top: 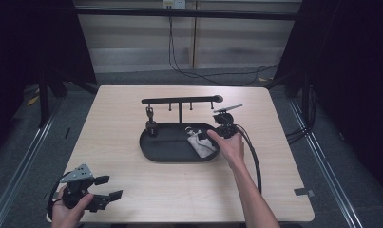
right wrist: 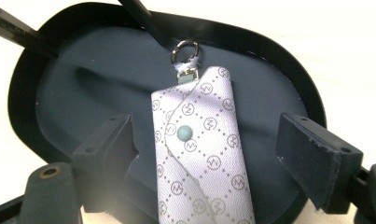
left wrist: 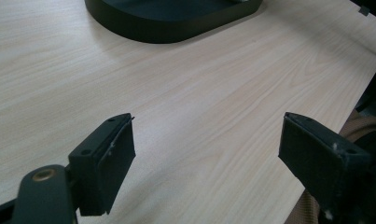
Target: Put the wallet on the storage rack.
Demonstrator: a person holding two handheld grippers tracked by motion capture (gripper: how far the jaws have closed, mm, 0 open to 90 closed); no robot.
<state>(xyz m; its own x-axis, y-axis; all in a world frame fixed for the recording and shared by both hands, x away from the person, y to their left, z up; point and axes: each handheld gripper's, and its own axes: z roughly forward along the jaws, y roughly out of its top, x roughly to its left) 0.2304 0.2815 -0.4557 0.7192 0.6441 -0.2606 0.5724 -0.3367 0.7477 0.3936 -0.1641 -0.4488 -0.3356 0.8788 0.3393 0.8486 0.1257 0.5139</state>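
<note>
- The pale wooden surface [top: 132, 142] carries everything; most of it is bare, and the left claw [top: 108, 187] rests near its front left corner, well apart from the work, with jaws spread wide and nothing between them.
- A black oval tray [top: 156, 152] sits mid-surface, with a T-shaped rack [top: 179, 100] rising from its back edge. Small hooks hang under the crossbar, and a dark item hangs from the one at the left [top: 150, 114].
- The key pouch [right wrist: 199, 154], patterned pale fabric with a snap button and a metal ring [right wrist: 184, 49] at its top end, lies flat in the right half of the tray.
- It looks light and soft, likely to flop or fold if taken by one corner. The ring and its stitched tab are the stiff part; a pinch across the body just below the tab would probably hold best and leave the ring free for a hook.
- The right claw [right wrist: 204, 144] hovers over the pouch, jaws apart on either side of it, pads not pressing.
- The tray rim and the rack post stand close behind the ring and could snag a lift.
</note>
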